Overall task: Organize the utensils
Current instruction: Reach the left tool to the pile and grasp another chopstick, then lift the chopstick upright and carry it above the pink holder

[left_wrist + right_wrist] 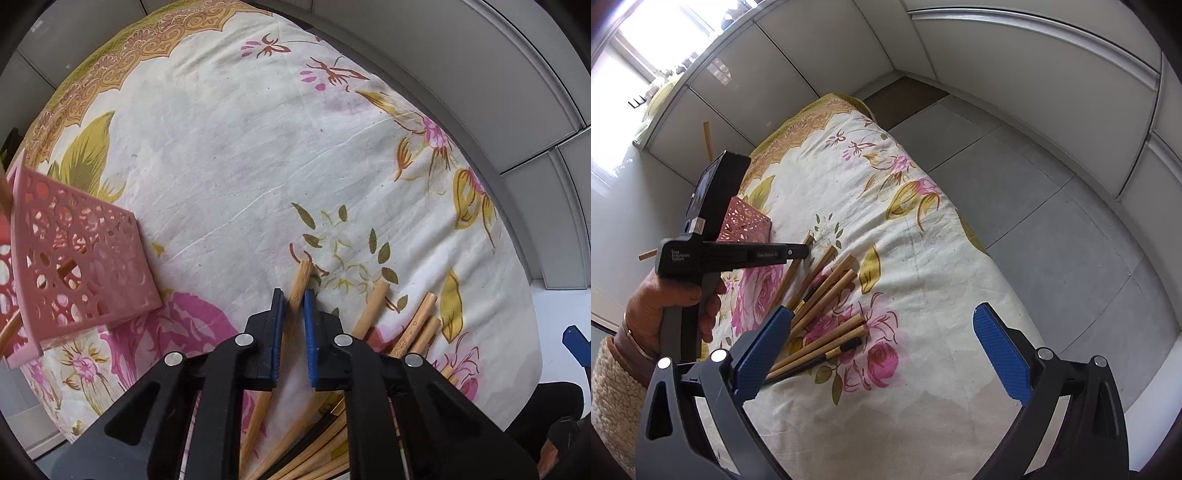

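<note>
A fan of bamboo-handled utensils (827,295) lies on a floral cloth (923,258). In the left wrist view the same utensils (417,325) spread to the lower right. My left gripper (294,301) points down at the cloth and is shut on the leftmost bamboo handle (301,280), its blue pads pressing both sides near the handle's end. From the right wrist the left gripper (807,251) shows side-on, gripping that handle (792,273). My right gripper (882,314) hangs open above the near end of the pile, holding nothing. A pink perforated basket (81,258) with sticks in it stands at left.
The cloth (240,155) covers a raised rounded surface that drops off at right to a grey tiled floor (1052,221). White cabinet fronts (1015,66) ring the back. A hand (665,295) with a fleece sleeve holds the left tool. One stick (708,138) stands up from the basket (746,221).
</note>
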A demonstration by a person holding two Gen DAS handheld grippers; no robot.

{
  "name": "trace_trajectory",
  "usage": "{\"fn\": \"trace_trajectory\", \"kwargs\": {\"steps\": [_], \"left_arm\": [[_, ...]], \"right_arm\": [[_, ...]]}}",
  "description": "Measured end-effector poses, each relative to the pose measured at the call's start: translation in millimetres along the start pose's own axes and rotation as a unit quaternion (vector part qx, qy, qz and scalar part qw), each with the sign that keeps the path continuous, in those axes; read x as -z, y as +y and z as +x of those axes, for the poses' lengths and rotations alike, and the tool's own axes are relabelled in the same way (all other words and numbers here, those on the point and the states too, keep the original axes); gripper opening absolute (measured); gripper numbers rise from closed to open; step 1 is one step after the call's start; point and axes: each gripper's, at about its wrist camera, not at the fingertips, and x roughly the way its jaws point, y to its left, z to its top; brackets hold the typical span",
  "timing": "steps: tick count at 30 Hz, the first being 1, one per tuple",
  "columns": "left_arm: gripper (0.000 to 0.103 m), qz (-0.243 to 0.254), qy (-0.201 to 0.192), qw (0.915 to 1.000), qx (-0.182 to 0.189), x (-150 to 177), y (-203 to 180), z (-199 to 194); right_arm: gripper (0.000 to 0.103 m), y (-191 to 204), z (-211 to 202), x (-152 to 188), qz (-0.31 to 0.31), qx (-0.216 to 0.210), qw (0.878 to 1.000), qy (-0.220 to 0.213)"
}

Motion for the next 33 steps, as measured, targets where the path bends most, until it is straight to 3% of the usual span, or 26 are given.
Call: {"fn": "trace_trajectory", "kwargs": {"steps": [2, 7, 10, 12, 15, 17, 18, 28, 31, 33], "left_arm": [[0.01, -0.005, -0.019, 0.9998, -0.008, 11.3, 3.1, -8.7], [0.01, -0.028, -0.097, 0.9948, 0.018, 55.3, 14.3, -66.1], [0.007, -0.036, -0.141, 0.9889, 0.029, 88.3, 22.5, -104.0], [0.007, -0.045, -0.17, 0.9838, 0.034, 109.6, 25.0, -125.5], [0.007, -0.056, -0.209, 0.9755, 0.04, 128.1, 32.9, -149.7], [0.007, -0.059, -0.231, 0.9704, 0.043, 137.3, 36.3, -160.8], [0.007, -0.056, -0.238, 0.9686, 0.044, 141.0, 35.9, -167.4], [0.007, -0.065, -0.272, 0.9593, 0.043, 174.7, 59.5, -192.0], [0.007, -0.073, -0.278, 0.9568, 0.042, 181.9, 66.5, -196.8], [0.007, -0.08, -0.284, 0.9547, 0.041, 185.5, 69.8, -199.3]], "right_arm": [[0.096, 8.7, 3.7, -7.5, -0.004, 0.0, 1.0, 0.002], [0.096, 44.3, 33.4, -37.4, -0.01, -0.012, 0.999, 0.039], [0.095, 56.5, 62.9, -56.7, 0.031, -0.04, 0.995, 0.086], [0.089, 62.7, 80.7, -65.1, 0.058, -0.046, 0.991, 0.11], [0.066, 70.7, 105.8, -72.4, 0.073, -0.02, 0.987, 0.141], [0.041, 74.0, 122.7, -74.0, 0.078, 0.008, 0.982, 0.17], [0.038, 74.7, 129.0, -74.0, 0.079, 0.021, 0.98, 0.179], [0.034, 101.4, 166.5, -66.1, 0.067, 0.109, 0.968, 0.216], [0.034, 112.0, 168.9, -64.9, 0.059, 0.13, 0.97, 0.198], [0.025, 120.0, 171.3, -63.7, 0.052, 0.146, 0.971, 0.182]]}}
